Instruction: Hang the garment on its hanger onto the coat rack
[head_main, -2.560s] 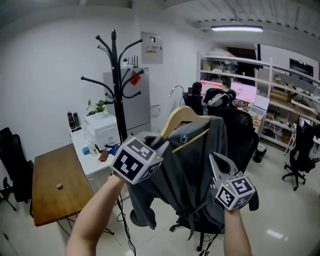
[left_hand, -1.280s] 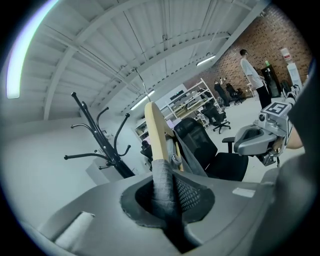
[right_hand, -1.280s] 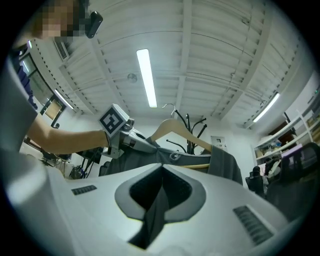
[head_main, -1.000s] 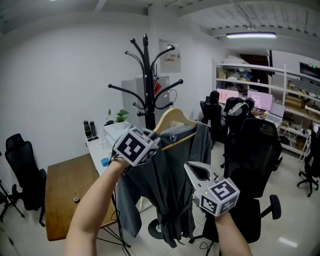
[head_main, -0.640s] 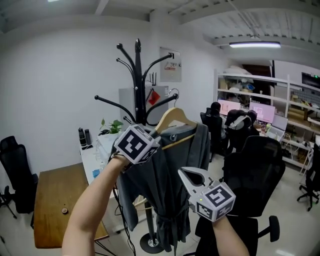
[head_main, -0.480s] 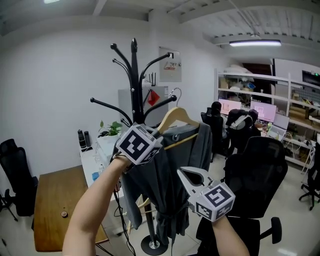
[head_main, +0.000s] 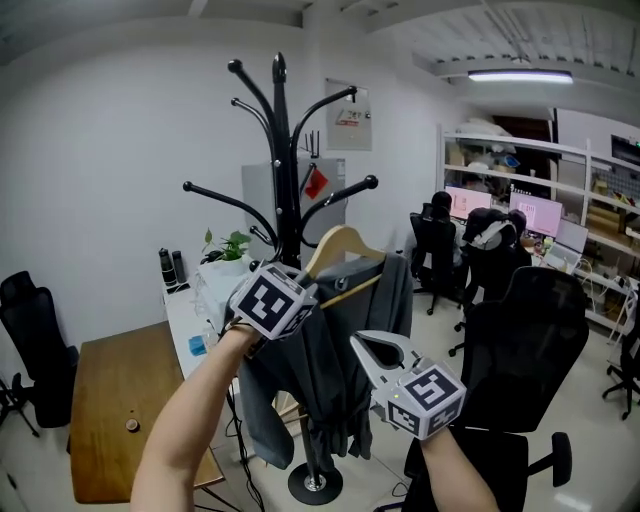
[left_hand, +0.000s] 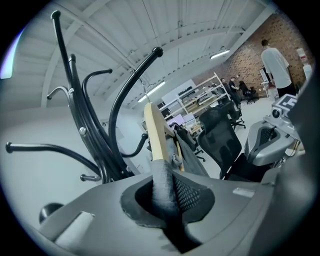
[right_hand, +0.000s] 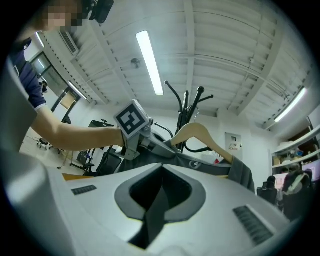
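Observation:
A grey garment (head_main: 330, 360) hangs from a wooden hanger (head_main: 340, 245) held up just in front of the black coat rack (head_main: 278, 150). My left gripper (head_main: 308, 290) is shut on the hanger's cloth-covered left shoulder; in the left gripper view the jaws pinch that grey-wrapped arm (left_hand: 162, 185) and the bare wood (left_hand: 154, 130) rises beyond, close to a curved arm of the coat rack (left_hand: 131, 85). Lower and to the right, my right gripper (head_main: 375, 350) is shut and holds nothing. In the right gripper view its tips (right_hand: 161, 172) point up at the hanger (right_hand: 200, 134).
A wooden table (head_main: 110, 400) and a white desk (head_main: 190, 310) stand left of the rack's base (head_main: 315, 483). Black office chairs (head_main: 525, 340) fill the right side, another chair (head_main: 30, 340) sits far left. Shelves (head_main: 540, 160) and seated people are at the back right.
The rack has come nearer and stands taller in the head view. The hanger with the garment has shifted closer to the rack's arms. Both grippers keep their states.

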